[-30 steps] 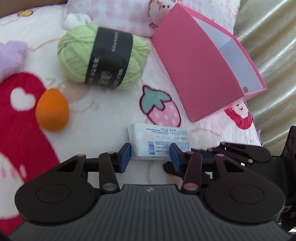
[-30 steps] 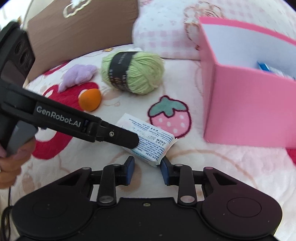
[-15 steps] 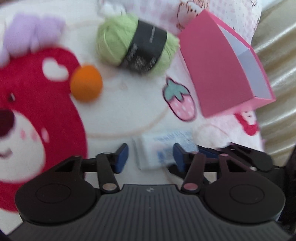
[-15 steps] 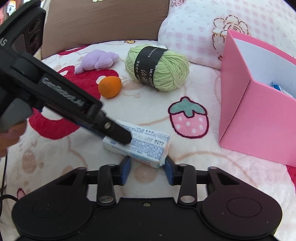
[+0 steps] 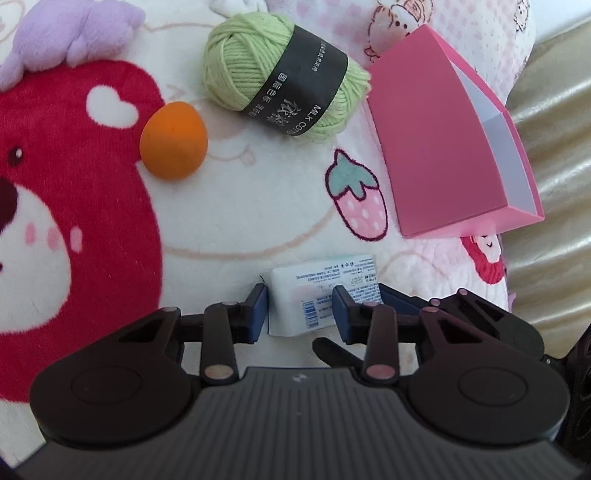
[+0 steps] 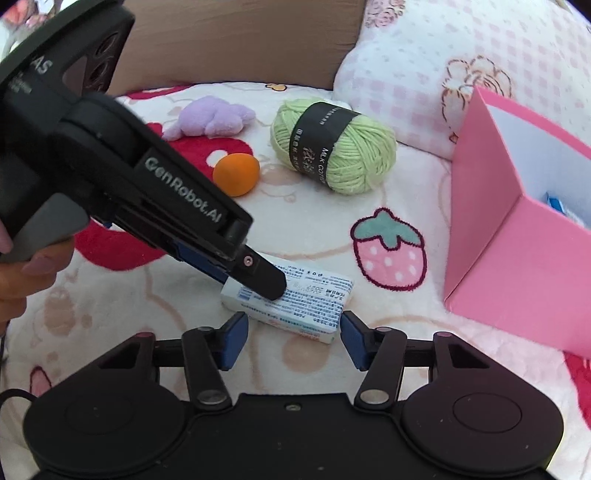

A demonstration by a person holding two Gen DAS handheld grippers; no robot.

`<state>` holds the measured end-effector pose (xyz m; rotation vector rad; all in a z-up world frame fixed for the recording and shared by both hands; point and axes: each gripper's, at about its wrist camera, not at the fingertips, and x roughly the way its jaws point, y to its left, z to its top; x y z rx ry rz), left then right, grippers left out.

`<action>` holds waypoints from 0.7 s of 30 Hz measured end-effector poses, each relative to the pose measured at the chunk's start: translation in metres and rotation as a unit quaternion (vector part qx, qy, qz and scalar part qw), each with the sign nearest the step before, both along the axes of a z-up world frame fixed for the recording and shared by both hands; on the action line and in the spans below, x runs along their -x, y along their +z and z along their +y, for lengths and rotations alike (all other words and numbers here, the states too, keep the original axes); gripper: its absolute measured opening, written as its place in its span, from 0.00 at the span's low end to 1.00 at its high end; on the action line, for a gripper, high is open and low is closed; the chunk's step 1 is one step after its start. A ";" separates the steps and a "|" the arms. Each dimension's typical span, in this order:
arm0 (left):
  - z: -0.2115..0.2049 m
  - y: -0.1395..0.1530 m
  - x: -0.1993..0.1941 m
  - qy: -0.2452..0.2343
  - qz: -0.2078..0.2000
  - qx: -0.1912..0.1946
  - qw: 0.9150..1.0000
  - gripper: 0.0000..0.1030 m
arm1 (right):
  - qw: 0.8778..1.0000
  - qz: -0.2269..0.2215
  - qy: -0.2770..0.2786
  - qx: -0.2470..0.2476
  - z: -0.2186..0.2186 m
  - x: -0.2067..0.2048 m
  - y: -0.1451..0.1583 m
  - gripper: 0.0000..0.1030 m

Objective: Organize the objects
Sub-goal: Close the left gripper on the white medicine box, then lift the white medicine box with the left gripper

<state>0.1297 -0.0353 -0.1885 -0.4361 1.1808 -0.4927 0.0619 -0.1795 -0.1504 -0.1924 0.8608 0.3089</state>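
Left tool (image 5: 300, 308): jaws narrow, just been closing, blue pads pressed on both short sides of the small white plastic-wrapped packet (image 5: 320, 291). The packet sits low centre in both views, on the cream fleece blanket (image 5: 229, 221) with its red bear and strawberry print.

Right tool (image 6: 293, 326): jaws moderately wide, just been opening. The packet's near end is between the tips, pads clear of it.

Text:
- "GenRobot.AI" on the left tool's body, right view only.
- Black band on the light green yarn ball (image 5: 280, 74): Chinese characters plus "COTTO…", cut off at the curve.
- Packet: barcode and fine blue print, too small to read.

Orange egg-shaped sponge (image 5: 173, 142) is left of the yarn, lilac plush toy (image 5: 74, 33) upper left. Open pink cardboard box (image 5: 443, 147) is on the right.

Right view only: a blue-and-white item (image 6: 554, 203) inside the box, a brown cushion (image 6: 240, 40) along the top, and the hand (image 6: 22, 277) on the left tool's grey trigger.
Left view only: gold ribbed fabric (image 5: 554, 110) at the right edge.
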 end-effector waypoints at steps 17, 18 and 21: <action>-0.012 0.009 0.017 0.024 -0.003 -0.019 1.000 0.39 | 0.998 0.044 -0.009 -0.042 -0.008 -0.006 -0.001 0.62; -0.014 0.011 0.020 0.023 -0.004 -0.023 0.999 0.40 | 0.998 0.045 -0.009 -0.042 -0.008 -0.004 0.000 0.62; -0.020 0.016 0.026 0.020 -0.005 -0.035 0.999 0.42 | 0.998 0.049 -0.007 -0.040 -0.006 0.000 0.004 0.64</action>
